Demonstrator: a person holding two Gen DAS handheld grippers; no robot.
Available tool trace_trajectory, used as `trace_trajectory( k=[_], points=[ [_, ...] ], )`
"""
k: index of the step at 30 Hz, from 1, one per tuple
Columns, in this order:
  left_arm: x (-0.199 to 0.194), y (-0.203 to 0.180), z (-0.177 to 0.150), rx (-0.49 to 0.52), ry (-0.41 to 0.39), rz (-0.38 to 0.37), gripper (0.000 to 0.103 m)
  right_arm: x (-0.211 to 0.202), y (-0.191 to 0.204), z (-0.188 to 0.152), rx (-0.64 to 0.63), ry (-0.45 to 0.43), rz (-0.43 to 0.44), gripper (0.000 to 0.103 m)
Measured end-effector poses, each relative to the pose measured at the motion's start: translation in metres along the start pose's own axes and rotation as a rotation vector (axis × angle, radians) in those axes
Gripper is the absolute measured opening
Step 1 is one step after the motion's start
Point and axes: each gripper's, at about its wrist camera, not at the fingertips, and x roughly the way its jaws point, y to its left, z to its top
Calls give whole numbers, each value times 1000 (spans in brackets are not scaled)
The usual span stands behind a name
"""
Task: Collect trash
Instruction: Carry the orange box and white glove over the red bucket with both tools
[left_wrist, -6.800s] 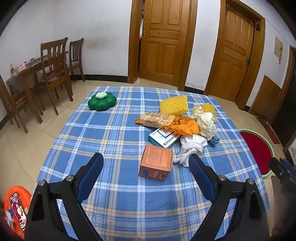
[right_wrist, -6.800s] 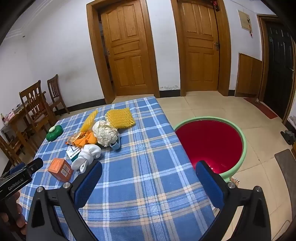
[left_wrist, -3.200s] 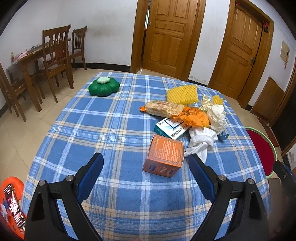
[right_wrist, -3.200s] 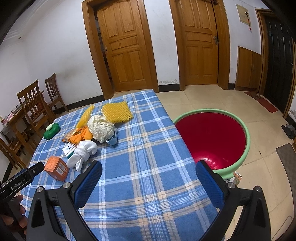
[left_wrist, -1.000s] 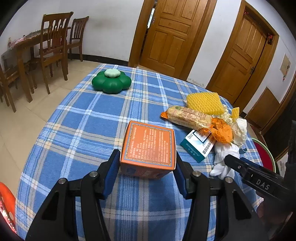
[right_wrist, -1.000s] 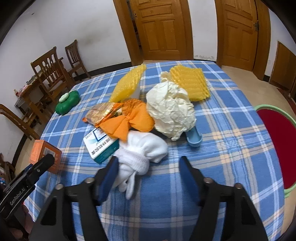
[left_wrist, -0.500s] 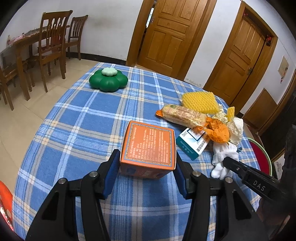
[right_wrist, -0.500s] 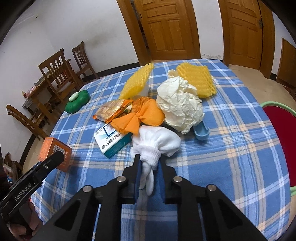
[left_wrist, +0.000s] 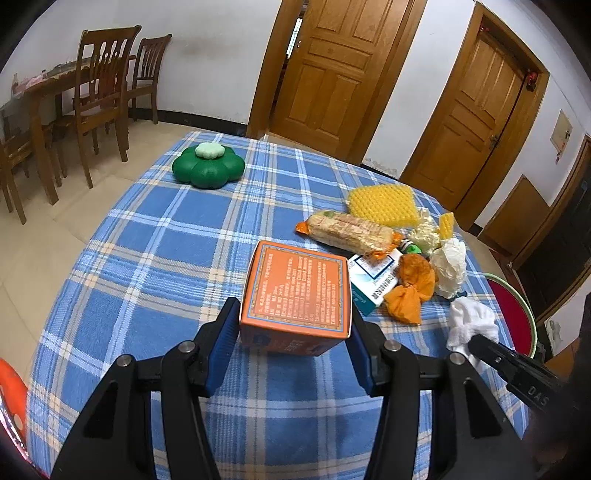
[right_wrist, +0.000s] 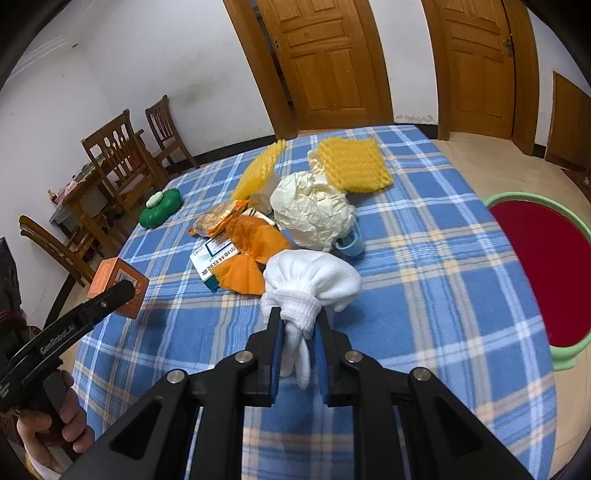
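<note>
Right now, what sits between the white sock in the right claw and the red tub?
Only bare checked tablecloth, seen in the right wrist view. The white sock, pinched in the right claw, has nothing between it and the red tub past the table edge.

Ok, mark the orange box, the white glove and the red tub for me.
orange box (left_wrist: 297, 291), left wrist view, middle of its printed top face.
white glove (right_wrist: 314, 278), right wrist view, bunched body above the cuff.
red tub (right_wrist: 543, 266), right wrist view, bare red inside wall.
</note>
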Motion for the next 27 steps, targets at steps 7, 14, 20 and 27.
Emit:
trace_trajectory(
  k=[7, 14, 20, 27],
  points=[
    [-12, -11, 0, 12, -12, -15, 55, -28, -8, -4, -5, -54, -1, 18],
    [-18, -24, 0, 26, -3, -49, 55, -52, -17, -5, 7, -116, -3, 18],
    [-20, -40, 1, 54, 6, -70, 55, -67, -29, -6, 32, -156, -9, 18],
    [-16, -64, 5, 96, 38, -125, 55, -82, -54, -4, 87, -206, -36, 18]
  ],
)
